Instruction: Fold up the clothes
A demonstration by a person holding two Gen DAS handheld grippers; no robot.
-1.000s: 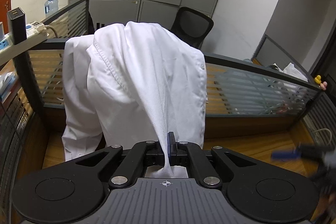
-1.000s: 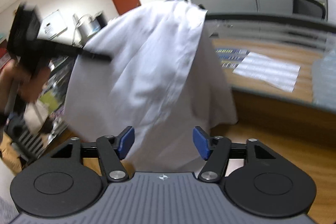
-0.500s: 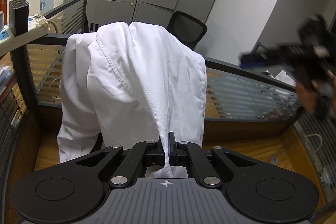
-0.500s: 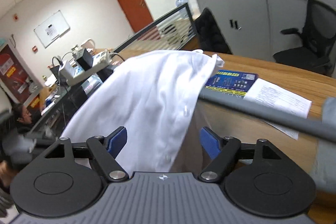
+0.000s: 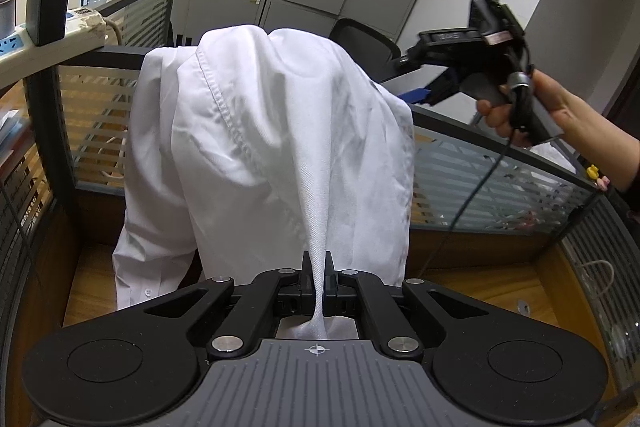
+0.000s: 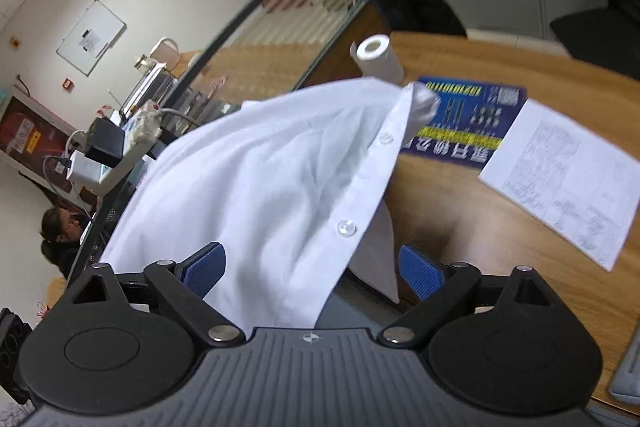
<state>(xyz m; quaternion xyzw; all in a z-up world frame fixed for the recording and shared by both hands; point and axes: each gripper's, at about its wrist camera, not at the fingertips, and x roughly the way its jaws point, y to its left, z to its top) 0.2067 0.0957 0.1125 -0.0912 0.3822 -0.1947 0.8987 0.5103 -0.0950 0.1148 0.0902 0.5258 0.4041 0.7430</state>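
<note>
**Inspector A:** Two tools on record. The left tool [image 5: 317, 281] has its jaws pinched tight on a drawn-out fold of the white shirt [image 5: 272, 155]. The right tool [image 6: 310, 267] stands wide, blue pads apart, with the shirt's buttoned edge lying between them but not gripped.

**Inspector B:** Location of the garment?

**Inspector A:** Draped over the top rail of the partition [image 5: 496, 143] at the back of the desk [image 5: 480, 287]. Most of it hangs down the near side; a lesser part lies over the far side. The left view shows the right tool raised near the shirt's upper right, beside the rail.

**Inspector B:** Orientation?

**Inspector A:** Long axis near vertical, running from the hump on the rail down to the left tool's pinch. The button placket [image 6: 362, 203] runs diagonally up the right view toward the collar end, which points away over the far desk. A sleeve hangs on the left, cuff down.

**Inspector B:** Recommendation for the step?

**Inspector A:** In my judgement the shirt must first come off the rail. Close the right tool squarely on the placket edge, one layer only, before any lift. Raise both tools together so the cloth clears the rail without snagging, then spread it flat on the desk.
</note>
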